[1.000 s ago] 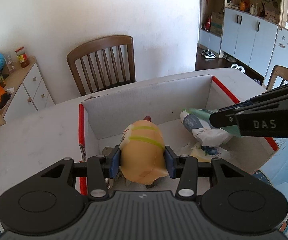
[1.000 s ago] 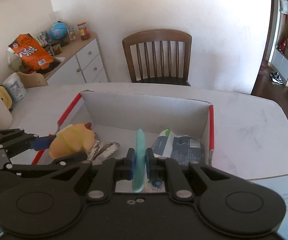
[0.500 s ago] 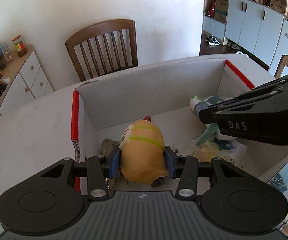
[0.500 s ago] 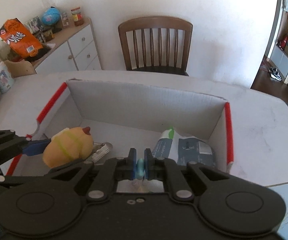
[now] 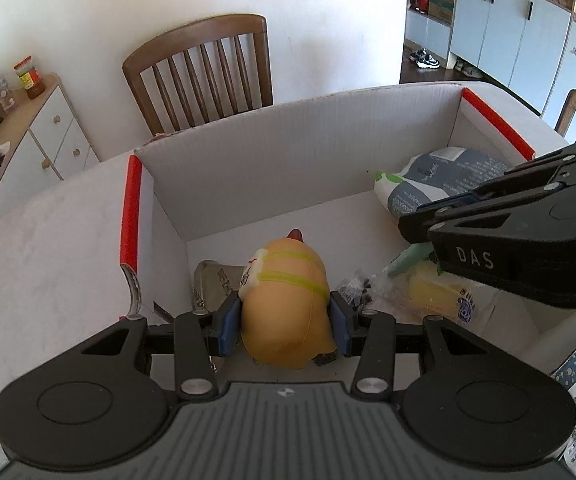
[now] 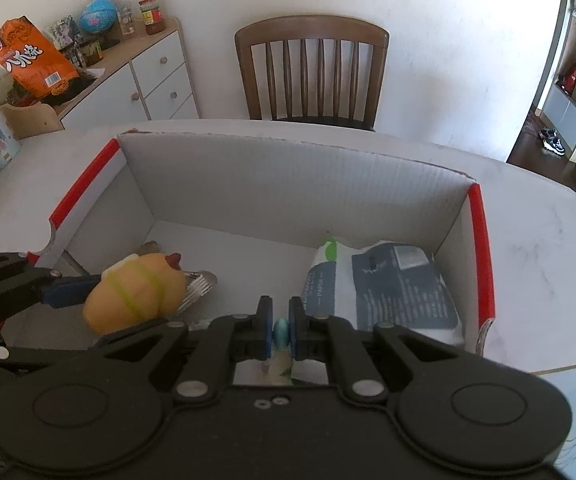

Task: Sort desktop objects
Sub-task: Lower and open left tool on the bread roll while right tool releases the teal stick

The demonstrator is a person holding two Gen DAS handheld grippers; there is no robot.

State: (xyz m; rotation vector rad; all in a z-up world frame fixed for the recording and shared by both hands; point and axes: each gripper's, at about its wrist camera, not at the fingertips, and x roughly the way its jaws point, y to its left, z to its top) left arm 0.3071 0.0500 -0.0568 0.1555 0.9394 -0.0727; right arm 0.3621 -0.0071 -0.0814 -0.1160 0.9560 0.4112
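Step in hand: placing. My left gripper (image 5: 285,322) is clamped on the yellow toy (image 5: 284,304) low inside the cardboard box (image 5: 288,152), near left. My right gripper (image 6: 281,334) pinches a teal stick (image 6: 281,332) beside the grey pouch (image 6: 383,284). Next move, I judge: part both pairs of fingers, 1 item each.

Orange toy (image 5: 286,312) w/ yellow-green stripes (red tip), white box (image 5: 295,168) w/ red edges, grey-white pouch (image 6: 383,292).

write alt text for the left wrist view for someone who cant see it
The left gripper is shut on a yellow chick toy, held over the inside of a white cardboard box with red edges. On the right, the right gripper holds a slim teal object above a yellow packet, beside a grey and white pouch.
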